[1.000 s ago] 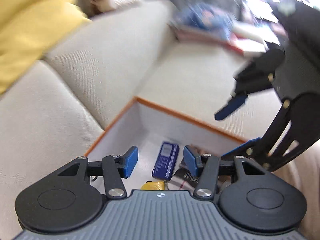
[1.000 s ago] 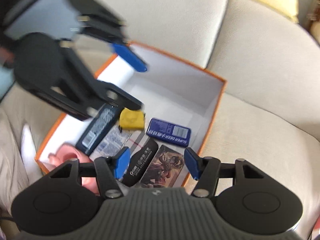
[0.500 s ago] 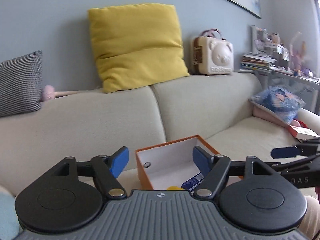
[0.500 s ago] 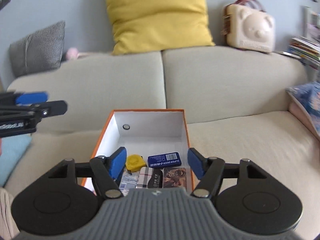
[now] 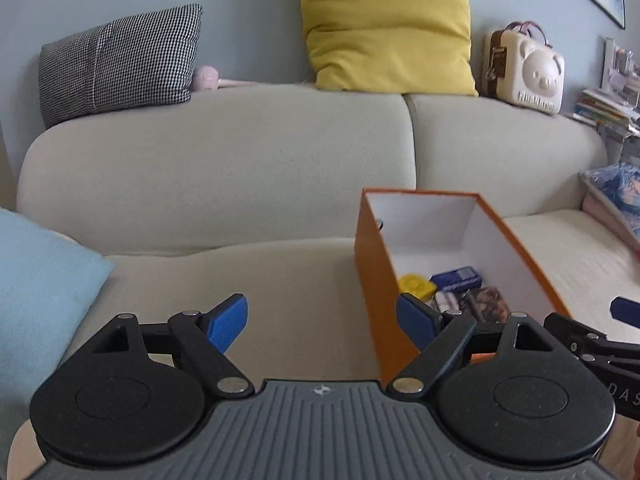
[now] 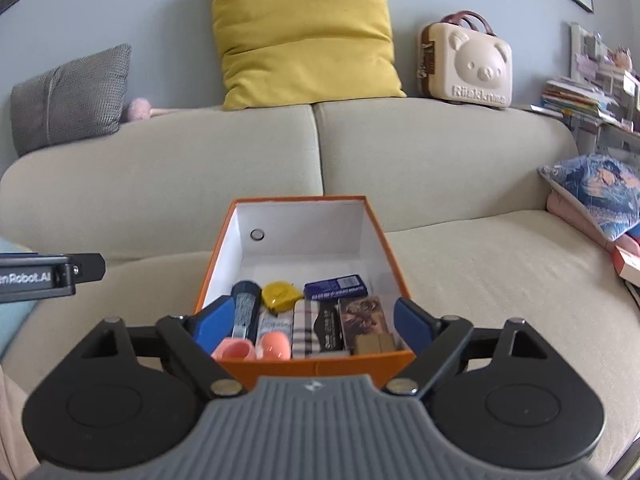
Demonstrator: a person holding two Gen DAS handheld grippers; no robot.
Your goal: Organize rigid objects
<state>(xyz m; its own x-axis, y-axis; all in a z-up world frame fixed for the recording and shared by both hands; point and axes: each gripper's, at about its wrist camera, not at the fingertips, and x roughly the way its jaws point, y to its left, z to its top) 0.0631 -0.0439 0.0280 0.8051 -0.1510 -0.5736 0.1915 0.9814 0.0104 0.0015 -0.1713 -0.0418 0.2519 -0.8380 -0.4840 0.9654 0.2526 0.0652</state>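
Observation:
An orange box with a white inside sits on the beige sofa seat; it also shows at the right of the left wrist view. It holds several small rigid items: a yellow tape measure, a blue tin, a dark blue case, a plaid case, a picture card box and pink pieces. My right gripper is open and empty, just in front of the box. My left gripper is open and empty, left of the box.
A light blue cushion lies at the left. A yellow cushion, a houndstooth cushion and a bear-face case rest on the sofa back. A blue bag and books lie at the right.
Both grippers have pulled back out of the box and levelled, from looking down into it to facing the sofa back. The left gripper has shifted left of the box and opened wider.

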